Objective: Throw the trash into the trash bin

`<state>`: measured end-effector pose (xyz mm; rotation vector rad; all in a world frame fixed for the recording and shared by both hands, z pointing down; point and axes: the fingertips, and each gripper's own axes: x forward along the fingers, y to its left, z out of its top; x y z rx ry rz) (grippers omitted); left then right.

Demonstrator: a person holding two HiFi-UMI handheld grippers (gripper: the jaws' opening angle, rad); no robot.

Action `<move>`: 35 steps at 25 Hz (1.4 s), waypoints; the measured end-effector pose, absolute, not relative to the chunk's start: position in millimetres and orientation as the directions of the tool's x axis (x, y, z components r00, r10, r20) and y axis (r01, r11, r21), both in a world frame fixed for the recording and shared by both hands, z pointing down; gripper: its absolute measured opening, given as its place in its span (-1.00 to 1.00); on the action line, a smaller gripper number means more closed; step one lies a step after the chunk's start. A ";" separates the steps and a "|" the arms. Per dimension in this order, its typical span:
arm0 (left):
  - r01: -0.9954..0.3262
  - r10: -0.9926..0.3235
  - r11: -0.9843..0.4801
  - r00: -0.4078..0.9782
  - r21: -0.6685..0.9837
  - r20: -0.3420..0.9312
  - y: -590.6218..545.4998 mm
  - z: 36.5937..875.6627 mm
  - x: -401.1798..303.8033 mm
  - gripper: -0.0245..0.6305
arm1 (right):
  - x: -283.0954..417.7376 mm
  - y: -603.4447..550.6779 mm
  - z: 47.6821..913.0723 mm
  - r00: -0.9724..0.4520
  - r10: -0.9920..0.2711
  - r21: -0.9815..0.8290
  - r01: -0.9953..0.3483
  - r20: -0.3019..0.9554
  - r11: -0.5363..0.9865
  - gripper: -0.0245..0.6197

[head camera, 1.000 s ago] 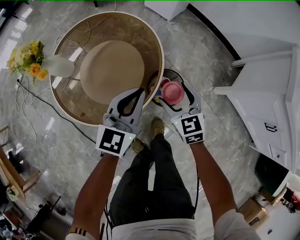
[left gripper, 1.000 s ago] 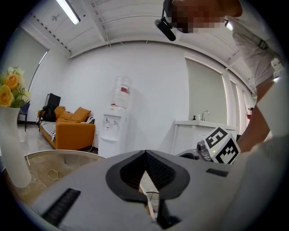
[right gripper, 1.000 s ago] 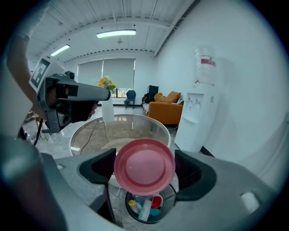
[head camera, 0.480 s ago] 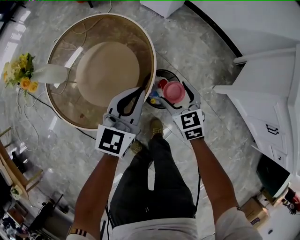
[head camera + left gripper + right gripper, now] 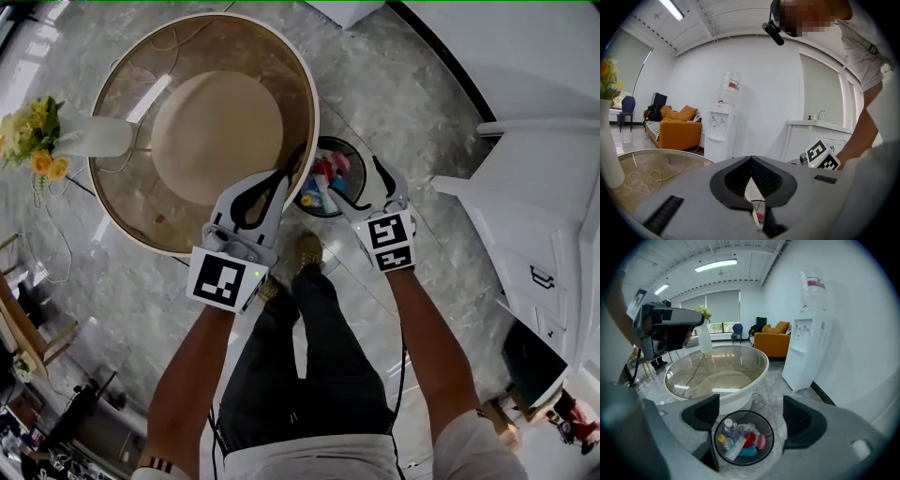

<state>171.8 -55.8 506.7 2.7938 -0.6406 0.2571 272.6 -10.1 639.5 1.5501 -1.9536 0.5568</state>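
A person, seen from above, holds two claws over a marble floor (image 5: pixel 394 103). The right claw (image 5: pixel 751 419) gapes wide with nothing in it. Directly below its jaws stands the round trash bin (image 5: pixel 773 440), and the trash (image 5: pixel 740 440), bottles and a pink lid among it, lies inside. The left claw (image 5: pixel 751 161), beside the right one, has its jaws pressed together, seemingly on nothing. Ahead of the right claw, past the bin, sits a round glass counter (image 5: pixel 757 373)
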 end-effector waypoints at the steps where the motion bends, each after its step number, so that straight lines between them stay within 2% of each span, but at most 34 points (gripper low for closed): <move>1: -0.452 -0.405 -0.866 0.885 0.215 0.231 -57.4 507.4 170.7 -0.93 | 272.0 -12.1 637.4 -0.160 -0.736 0.034 -0.970 0.658 0.242 0.37; 7: -0.466 -0.420 -0.860 0.878 0.208 0.231 -64.9 500.2 164.0 -0.93 | 260.8 -26.1 610.3 -0.196 -0.787 0.034 -0.964 0.585 0.265 0.35; 15: -0.494 -0.461 -0.851 0.866 0.180 0.195 -78.4 461.9 141.7 -0.93 | 216.9 -60.6 529.2 -0.293 -0.854 0.020 -0.942 0.430 0.334 0.28; 18: -0.510 -0.482 -0.843 0.857 0.169 0.182 -82.9 445.5 128.5 -0.93 | 195.5 -71.5 497.5 -0.332 -0.865 0.029 -0.929 0.376 0.369 0.03; 25: -0.550 -0.534 -0.824 0.834 0.139 0.138 -88.2 401.0 93.1 -0.93 | 150.2 -81.1 439.5 -0.410 -0.865 0.052 -0.896 0.291 0.442 -0.68; 30: -0.572 -0.561 -0.811 0.820 0.127 0.110 -85.9 367.4 66.8 -0.93 | 113.6 -79.0 391.7 -0.451 -0.862 0.054 -0.879 0.229 0.474 -0.90; 35: -0.574 -0.568 -0.812 0.819 0.106 0.087 -73.6 334.3 42.3 -0.93 | 79.1 -68.5 345.1 -0.516 -0.842 0.046 -0.848 0.160 0.528 -0.92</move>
